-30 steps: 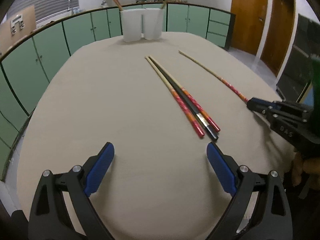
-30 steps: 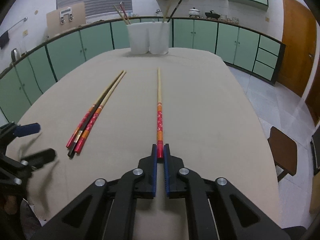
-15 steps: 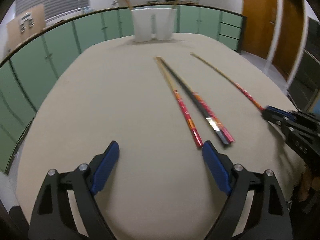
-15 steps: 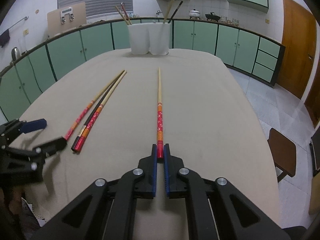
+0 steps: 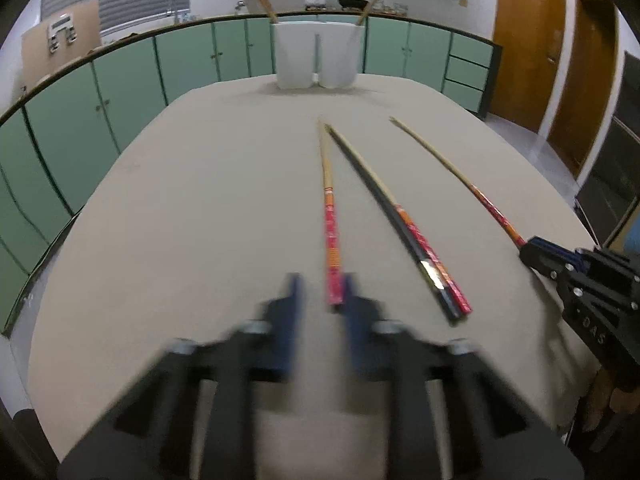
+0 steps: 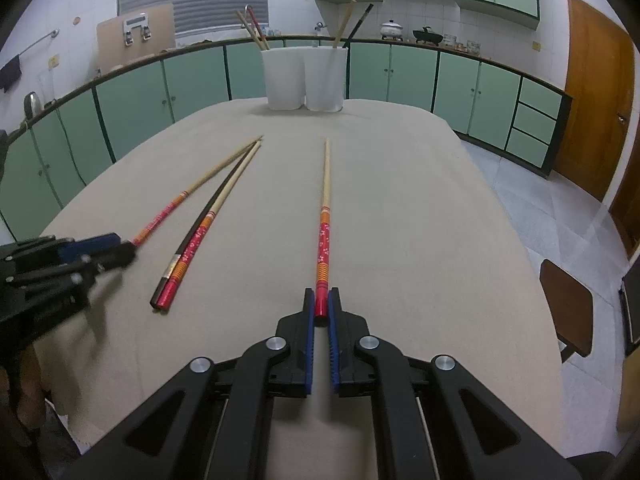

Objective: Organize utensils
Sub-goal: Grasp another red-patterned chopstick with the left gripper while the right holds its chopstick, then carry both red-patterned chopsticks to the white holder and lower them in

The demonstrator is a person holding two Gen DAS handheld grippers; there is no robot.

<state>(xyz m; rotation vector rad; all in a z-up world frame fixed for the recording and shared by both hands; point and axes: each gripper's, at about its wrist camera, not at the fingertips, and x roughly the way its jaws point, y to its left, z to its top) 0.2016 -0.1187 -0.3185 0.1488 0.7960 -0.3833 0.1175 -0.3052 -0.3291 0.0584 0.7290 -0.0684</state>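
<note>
Both pairs of jaws are pinching chopsticks. Our left gripper point(image 5: 320, 292) has just been closing, and its blue fingers point(image 5: 291, 312) look blurry low in the middle of the left view; we see the red end of the left chopstick point(image 5: 331, 240) between them, right against the finger on the right side, and they look pressed onto it. Our right gripper point(image 6: 321, 312) is squeezed tight on the red end of the right chopstick point(image 6: 323, 236), low in the middle of the right view. Both sticks lie flat on the tan table point(image 6: 420, 220) and point up the frame. Between them lies a pair of chopsticks point(image 6: 192, 248), one black and one red, touching side by side. At the top middle of the frame two white cups point(image 6: 304, 78) stand touching at the far edge of the table. More chopsticks point(image 6: 252, 28) stick up out of them, leaning.
</note>
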